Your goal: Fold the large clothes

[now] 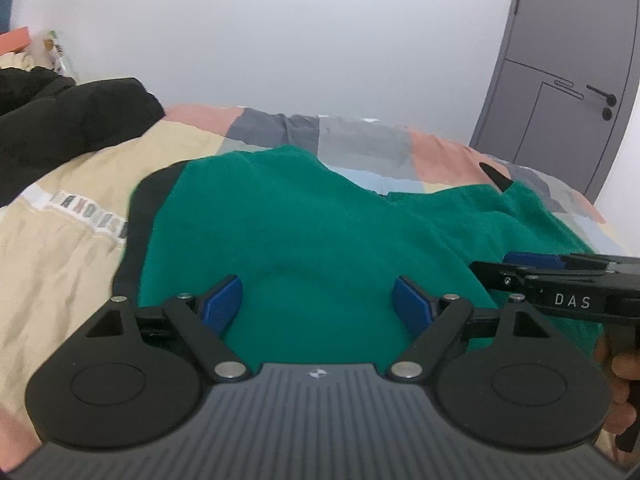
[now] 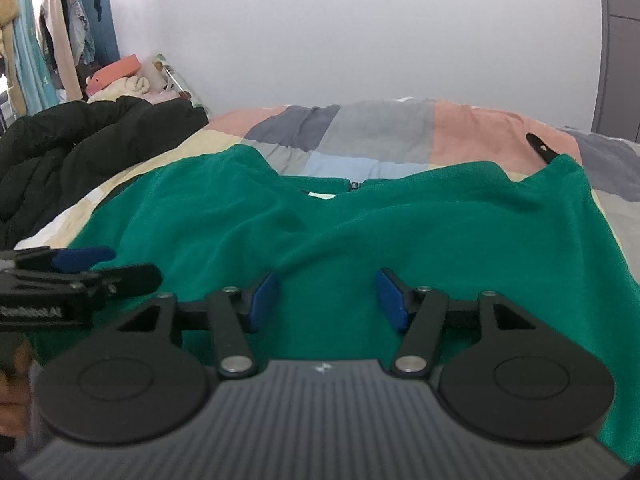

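Both released, left gripper [image 1: 318, 300] and right gripper [image 2: 326, 300] side by side over green garment [image 1: 304, 224] just ahead, likely poised to pinch its near hem for folding

Your left gripper [image 1: 318, 304] points forward and somewhat downward, jaws spread wide, nothing between the pads. Your right gripper [image 2: 327, 300] sits just beside it, likewise angled, jaws parted more narrowly, also gripping nothing.
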